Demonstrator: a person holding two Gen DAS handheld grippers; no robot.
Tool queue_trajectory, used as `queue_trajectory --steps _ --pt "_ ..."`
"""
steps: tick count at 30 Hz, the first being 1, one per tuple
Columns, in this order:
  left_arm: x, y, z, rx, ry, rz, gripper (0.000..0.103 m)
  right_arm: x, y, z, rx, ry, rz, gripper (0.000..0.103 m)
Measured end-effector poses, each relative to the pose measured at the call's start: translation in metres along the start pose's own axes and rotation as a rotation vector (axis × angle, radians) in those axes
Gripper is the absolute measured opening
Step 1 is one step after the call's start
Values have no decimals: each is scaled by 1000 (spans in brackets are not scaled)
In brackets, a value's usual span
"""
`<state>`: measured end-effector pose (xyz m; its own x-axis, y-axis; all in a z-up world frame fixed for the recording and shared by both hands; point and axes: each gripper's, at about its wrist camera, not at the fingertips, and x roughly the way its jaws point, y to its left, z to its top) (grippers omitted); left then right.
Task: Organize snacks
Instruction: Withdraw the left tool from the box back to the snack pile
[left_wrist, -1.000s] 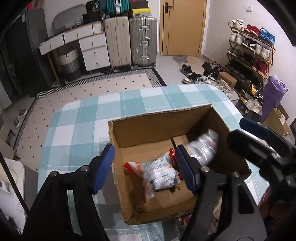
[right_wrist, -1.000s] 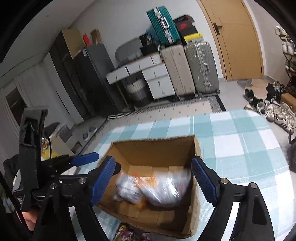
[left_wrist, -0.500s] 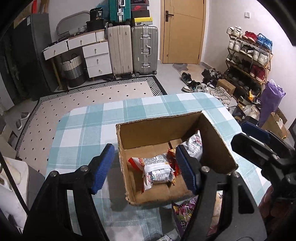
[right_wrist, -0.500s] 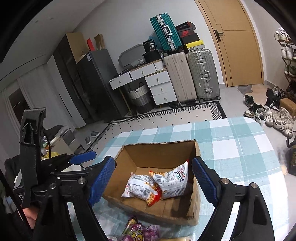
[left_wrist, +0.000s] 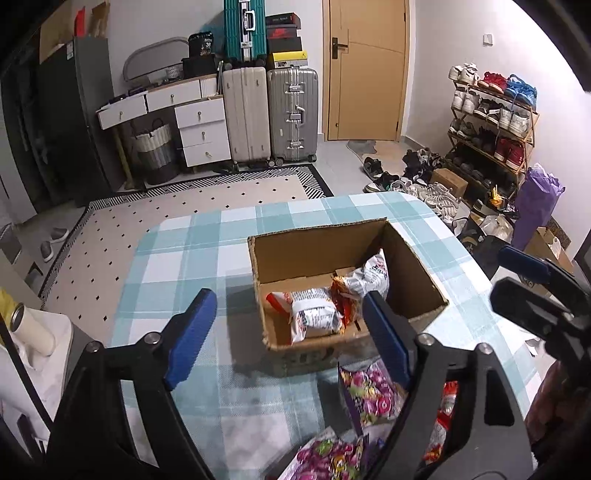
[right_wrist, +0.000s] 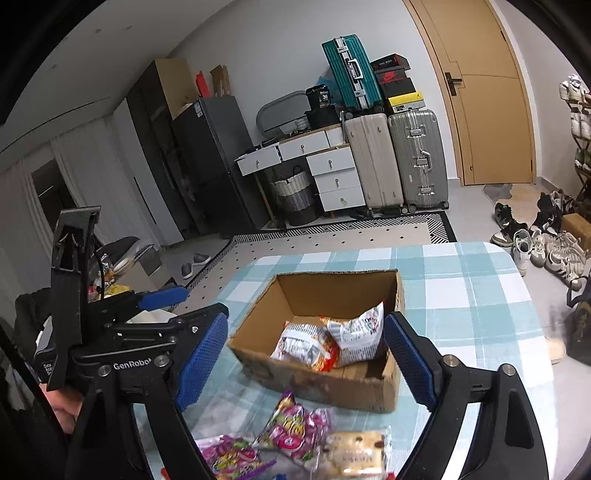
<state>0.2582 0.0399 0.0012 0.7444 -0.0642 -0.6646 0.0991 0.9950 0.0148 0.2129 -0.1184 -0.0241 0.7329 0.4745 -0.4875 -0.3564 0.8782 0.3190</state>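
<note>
An open cardboard box (left_wrist: 314, 251) (right_wrist: 314, 380) stands on the checked tablecloth (left_wrist: 184, 258). Two white-and-red snack packets (left_wrist: 314, 314) (right_wrist: 358, 336) lie inside it. My left gripper (left_wrist: 287, 295) hovers above and before the box, its jaws opening with nothing gripped. My right gripper (right_wrist: 306, 317) hovers the same way, jaws opening and empty. Pink candy bags (left_wrist: 369, 391) (right_wrist: 299, 424) and a biscuit packet (right_wrist: 354, 454) lie loose on the cloth, nearer than the box. Each wrist view shows the other gripper at its edge.
A red packet (left_wrist: 443, 413) lies at the near right. A white bottle (left_wrist: 29, 332) stands on a low surface left of the table. Beyond the table are a rug, suitcases (left_wrist: 291, 114), drawers, and a shoe rack (left_wrist: 491, 122) to the right.
Both grippers have drawn back and upward from the box with their jaws wider. The two packets, blurred a second ago, now rest inside. Loose bags have come into view at the near edge.
</note>
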Motion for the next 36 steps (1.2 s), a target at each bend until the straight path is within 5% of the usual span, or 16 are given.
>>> queue_trajectory --steps 20,36 --pt "-94 23 -90 -64 -28 34 83 -78 34 -60 -6 -65 27 102" --pt "-101 23 -176 -86 42 -28 93 -94 38 -128 -9 -28 6 102"
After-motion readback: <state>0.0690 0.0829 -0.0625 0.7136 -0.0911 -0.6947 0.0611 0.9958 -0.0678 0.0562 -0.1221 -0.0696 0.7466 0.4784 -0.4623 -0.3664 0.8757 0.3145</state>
